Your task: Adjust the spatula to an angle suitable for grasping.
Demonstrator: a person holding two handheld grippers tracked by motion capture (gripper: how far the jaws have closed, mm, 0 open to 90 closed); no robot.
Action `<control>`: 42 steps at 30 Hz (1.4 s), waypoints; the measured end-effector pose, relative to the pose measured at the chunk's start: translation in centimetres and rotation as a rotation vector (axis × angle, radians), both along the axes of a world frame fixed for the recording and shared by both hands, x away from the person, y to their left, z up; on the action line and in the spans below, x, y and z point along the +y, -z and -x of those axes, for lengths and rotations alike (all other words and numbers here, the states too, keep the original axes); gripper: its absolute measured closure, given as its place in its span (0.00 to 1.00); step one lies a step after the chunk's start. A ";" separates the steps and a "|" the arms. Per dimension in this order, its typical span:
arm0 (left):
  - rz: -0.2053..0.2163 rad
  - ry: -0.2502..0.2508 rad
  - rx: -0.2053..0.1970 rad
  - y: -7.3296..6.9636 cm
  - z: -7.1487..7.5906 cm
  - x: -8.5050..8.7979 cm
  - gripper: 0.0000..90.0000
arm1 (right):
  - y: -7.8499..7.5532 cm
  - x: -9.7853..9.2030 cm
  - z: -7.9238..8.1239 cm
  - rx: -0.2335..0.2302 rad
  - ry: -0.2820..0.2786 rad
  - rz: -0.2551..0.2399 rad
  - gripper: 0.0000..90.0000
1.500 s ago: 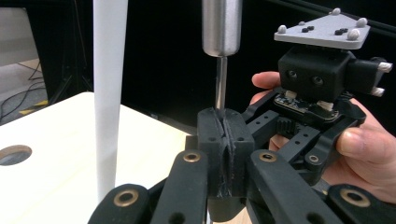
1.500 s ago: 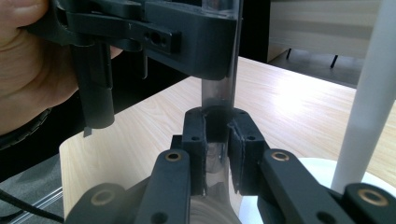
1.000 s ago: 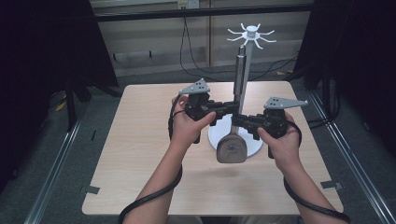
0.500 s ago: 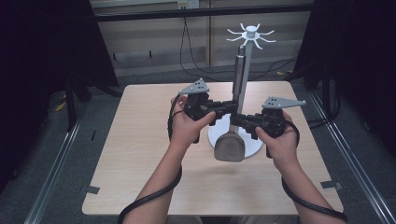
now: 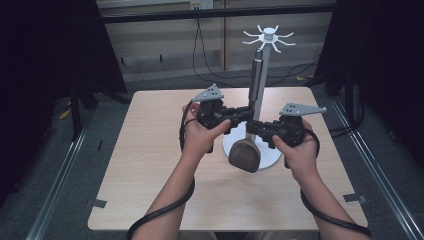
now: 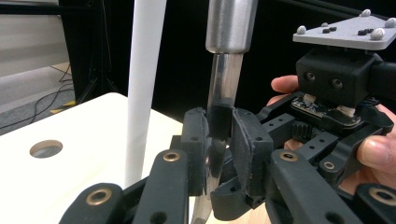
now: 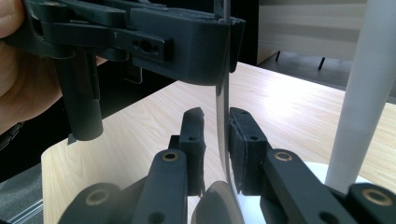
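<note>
now | step: both claws on spatula [image 5: 250, 131] by rack [image 5: 263, 75] | left claw [image 6: 218, 140] easing open round its neck, right claw [image 7: 219, 144] nipping its blade stem | next: hang it on a hook

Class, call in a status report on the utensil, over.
Left gripper jaws just been opening, utensil shaft between them. Right gripper shut on shaft, lower down. Utensil upright beside white stand; nothing blocking.

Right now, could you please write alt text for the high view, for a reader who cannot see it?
Two hands hold a spatula upright beside a white rack on a wooden table. The left gripper is at its shaft higher up, the right gripper lower, while the dark blade rests on the rack's round base.
</note>
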State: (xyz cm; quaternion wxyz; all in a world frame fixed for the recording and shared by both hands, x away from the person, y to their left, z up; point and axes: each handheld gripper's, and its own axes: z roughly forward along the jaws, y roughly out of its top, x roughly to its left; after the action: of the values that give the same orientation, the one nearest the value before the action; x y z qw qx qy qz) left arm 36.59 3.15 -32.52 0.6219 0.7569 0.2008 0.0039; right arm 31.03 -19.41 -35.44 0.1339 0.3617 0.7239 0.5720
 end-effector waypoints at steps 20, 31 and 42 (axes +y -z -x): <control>-0.019 -0.010 -0.010 0.1 -0.1 -0.4 0.75 | 0.1 0.1 -0.4 -0.008 0.021 0.021 0.77; -0.026 -0.016 -0.007 0.4 -0.4 -0.5 0.71 | 0.3 0.5 -0.5 -0.020 0.038 0.021 0.71; -0.032 -0.013 -0.007 0.7 -0.4 -0.6 0.69 | 0.6 0.4 -0.6 -0.023 0.043 0.032 0.69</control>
State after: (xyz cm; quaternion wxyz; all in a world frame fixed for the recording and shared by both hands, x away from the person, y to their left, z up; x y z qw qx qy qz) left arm 36.97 2.58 -33.18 0.6105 0.7653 0.2036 0.0135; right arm 31.63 -19.06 -36.06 0.1602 0.3683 0.7236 0.5613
